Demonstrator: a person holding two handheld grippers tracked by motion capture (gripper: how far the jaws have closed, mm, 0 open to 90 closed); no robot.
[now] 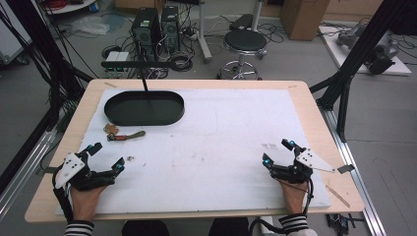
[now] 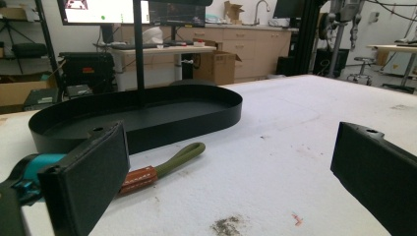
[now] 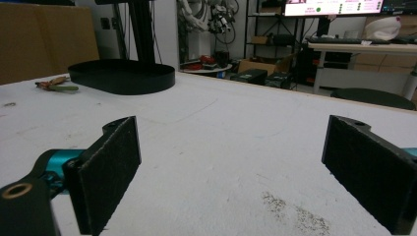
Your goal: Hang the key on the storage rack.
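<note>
Grippers: two, one per hand, both resting low on the white mat point(image 1: 221, 132) at the near edge. Left gripper point(image 1: 105, 157) has jaws spread wide, nothing between them. Right gripper point(image 1: 278, 153) likewise spread wide and empty. One black oval tray point(image 1: 144, 107) lies ahead of the left gripper, far off to the right gripper's left. One small tool with an olive loop and brown leather wrap point(image 1: 124, 134) lies between the left gripper and the tray, just short of the tray wall.

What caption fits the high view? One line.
Both open grippers, left and right, rest near an empty black tray and keychain strap.
</note>
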